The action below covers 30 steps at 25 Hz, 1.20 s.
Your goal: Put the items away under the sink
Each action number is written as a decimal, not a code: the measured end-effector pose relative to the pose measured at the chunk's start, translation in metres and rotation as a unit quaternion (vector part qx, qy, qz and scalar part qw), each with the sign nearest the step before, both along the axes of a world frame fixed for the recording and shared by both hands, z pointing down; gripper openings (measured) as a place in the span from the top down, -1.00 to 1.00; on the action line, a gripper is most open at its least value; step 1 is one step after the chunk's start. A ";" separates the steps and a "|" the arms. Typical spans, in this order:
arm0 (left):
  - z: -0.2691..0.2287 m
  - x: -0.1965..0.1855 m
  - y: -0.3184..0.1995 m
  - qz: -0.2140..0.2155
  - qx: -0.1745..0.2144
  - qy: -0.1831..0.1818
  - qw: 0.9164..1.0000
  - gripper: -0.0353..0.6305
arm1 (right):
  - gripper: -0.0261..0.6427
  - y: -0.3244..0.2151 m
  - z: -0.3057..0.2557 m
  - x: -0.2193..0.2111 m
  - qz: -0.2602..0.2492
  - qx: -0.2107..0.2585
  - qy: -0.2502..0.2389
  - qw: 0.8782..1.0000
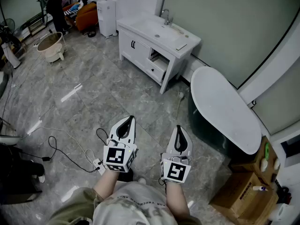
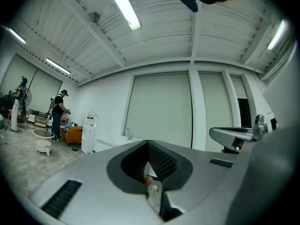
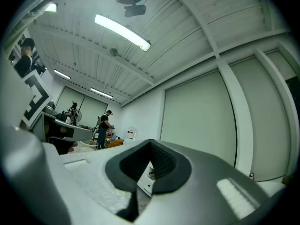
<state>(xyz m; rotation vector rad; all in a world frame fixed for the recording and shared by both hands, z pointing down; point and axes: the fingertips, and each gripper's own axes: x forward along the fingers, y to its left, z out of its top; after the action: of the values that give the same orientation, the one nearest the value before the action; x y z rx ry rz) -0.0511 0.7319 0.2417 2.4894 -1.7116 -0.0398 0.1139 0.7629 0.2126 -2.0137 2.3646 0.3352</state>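
The white sink cabinet (image 1: 157, 36) stands across the floor, with a faucet (image 1: 165, 17), two shut doors (image 1: 133, 46) and a drawer (image 1: 159, 62) pulled partly out. My left gripper (image 1: 129, 121) and right gripper (image 1: 180, 128) are held side by side close to my body, far short of the cabinet and pointing toward it. Both are shut with nothing between the jaws. The left gripper view shows its gripper (image 2: 149, 146) aimed at the cabinet (image 2: 112, 142). A corner of the cabinet (image 3: 147, 179) shows past the right gripper (image 3: 151, 146).
A white bathtub (image 1: 225, 109) lies to the right. A cardboard box (image 1: 243, 196) with bottles sits at the near right. Cables (image 1: 61, 149) and a power strip (image 1: 98, 165) lie on the floor left of me. A water dispenser (image 1: 107, 8), a round basin (image 1: 50, 46) and a person (image 1: 54, 6) are at the back left.
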 end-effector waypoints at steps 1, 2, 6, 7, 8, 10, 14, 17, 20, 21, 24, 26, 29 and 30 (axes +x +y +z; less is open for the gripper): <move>0.000 0.000 -0.001 0.000 0.000 0.000 1.000 0.87 | 0.93 -0.001 0.000 0.000 0.000 0.000 0.001 1.000; 0.000 0.000 -0.002 0.000 0.000 0.000 1.000 0.87 | 0.93 -0.002 0.000 -0.001 0.000 -0.001 0.001 1.000; 0.001 -0.002 -0.005 0.001 0.000 -0.001 1.000 0.87 | 0.93 -0.006 0.002 -0.003 0.001 -0.002 0.001 1.000; 0.002 -0.003 -0.006 0.001 0.000 -0.002 1.000 0.87 | 0.93 -0.006 0.003 -0.003 0.002 -0.003 0.001 1.000; 0.003 -0.003 -0.007 0.002 -0.001 -0.002 1.000 0.87 | 0.93 -0.007 0.003 -0.003 0.003 -0.004 0.001 1.000; 0.003 -0.004 -0.009 0.003 -0.002 -0.003 1.000 0.87 | 0.93 -0.010 0.004 -0.004 0.004 -0.005 0.000 1.000; 0.006 -0.009 -0.016 0.007 -0.005 -0.005 1.000 0.87 | 0.93 -0.016 0.007 -0.009 0.007 -0.007 0.000 1.000; 0.009 -0.014 -0.026 0.012 -0.008 -0.007 1.000 0.87 | 0.93 -0.025 0.008 -0.016 0.011 -0.009 0.002 1.000; 0.009 -0.018 -0.039 0.022 -0.012 -0.007 1.000 0.87 | 0.92 -0.036 0.006 -0.021 0.001 -0.008 -0.015 1.000; 0.009 -0.020 -0.045 0.027 -0.014 -0.004 1.000 0.87 | 0.92 -0.041 0.007 -0.023 -0.007 -0.009 -0.029 1.000; 0.012 -0.027 -0.063 0.051 -0.020 0.011 0.998 0.72 | 0.58 -0.058 0.015 -0.029 -0.022 -0.024 -0.063 0.997; 0.012 -0.033 -0.075 0.064 -0.020 0.017 0.998 0.30 | 0.39 -0.069 0.018 -0.034 -0.019 -0.028 -0.071 0.997; 0.012 -0.043 -0.093 0.076 -0.024 0.014 0.997 0.02 | 0.16 -0.084 0.021 -0.040 -0.012 -0.029 -0.073 0.997; 0.013 -0.046 -0.098 0.079 -0.028 0.013 0.996 0.00 | 0.16 -0.089 0.022 -0.044 -0.011 -0.031 -0.072 0.997</move>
<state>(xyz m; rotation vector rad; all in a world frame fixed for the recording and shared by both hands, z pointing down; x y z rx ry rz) -0.0974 0.6334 0.2549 2.5629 -1.4802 -0.0089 0.0704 0.6744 0.2343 -1.9632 2.3357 0.1135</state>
